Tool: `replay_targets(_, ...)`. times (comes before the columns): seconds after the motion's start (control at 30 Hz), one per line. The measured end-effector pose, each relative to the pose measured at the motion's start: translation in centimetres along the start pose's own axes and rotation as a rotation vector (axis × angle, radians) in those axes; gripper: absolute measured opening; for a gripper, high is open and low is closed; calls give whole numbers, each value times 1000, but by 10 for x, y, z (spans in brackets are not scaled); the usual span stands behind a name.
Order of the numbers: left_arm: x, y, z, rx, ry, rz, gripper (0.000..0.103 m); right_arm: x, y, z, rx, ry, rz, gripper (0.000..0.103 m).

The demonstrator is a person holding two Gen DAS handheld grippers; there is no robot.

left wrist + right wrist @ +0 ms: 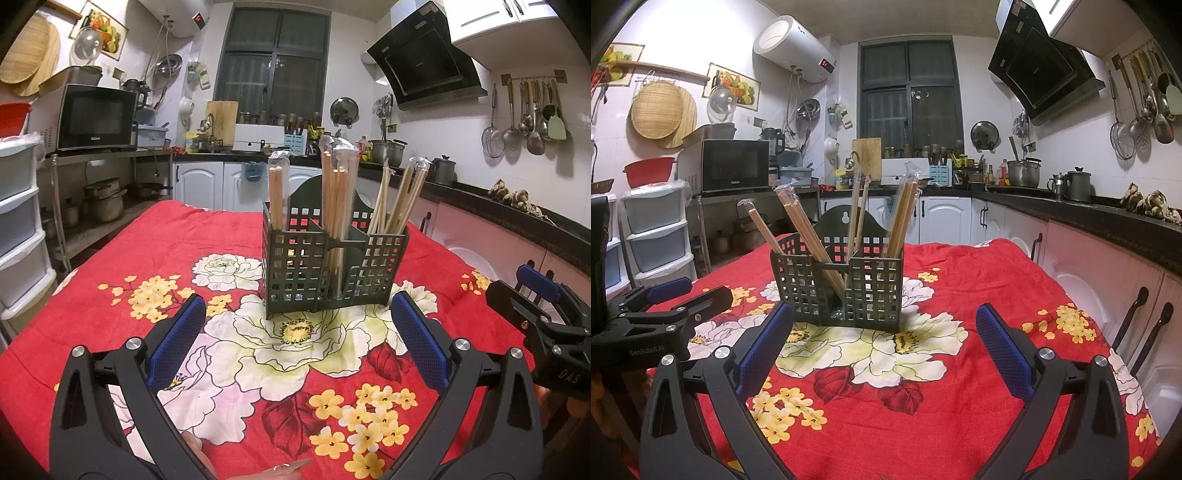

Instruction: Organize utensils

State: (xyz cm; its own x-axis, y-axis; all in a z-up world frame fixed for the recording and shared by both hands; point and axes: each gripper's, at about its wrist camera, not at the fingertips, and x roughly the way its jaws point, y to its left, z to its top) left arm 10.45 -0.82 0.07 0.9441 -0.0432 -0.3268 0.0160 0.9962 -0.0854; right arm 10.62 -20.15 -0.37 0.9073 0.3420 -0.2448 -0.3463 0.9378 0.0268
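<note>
A dark green lattice utensil caddy point(295, 273) point(875, 291) stands on the red floral tablecloth point(122, 254) point(964, 266). Wrapped wooden chopsticks point(338, 192) point(905, 218) stand in its compartments, some upright, some leaning outward. My left gripper point(297, 325) is open just short of the caddy, nothing between its blue pads. My right gripper point(882, 338) is open too, a little in front of the caddy, empty. In the left wrist view the right gripper point(543, 306) shows at the right edge; in the right wrist view the left gripper point(665, 299) shows at the left.
A kitchen counter point(1108, 218) with pots runs along the right and back walls. White cabinet doors with dark handles point(1126, 317) sit close to the table's right edge. Plastic drawers point(18, 229) and a microwave shelf point(96, 118) stand to the left.
</note>
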Motion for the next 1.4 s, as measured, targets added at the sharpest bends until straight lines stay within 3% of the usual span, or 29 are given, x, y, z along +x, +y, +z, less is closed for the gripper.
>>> replay_targets(1.13,0,-1,-1,-2,2,-12,93,-1,-1,-2,0,-2,-2,97)
replay_targets(1.4,5,3,-2,-19,46,-36,93,5,-10,7,6,29,-60,97)
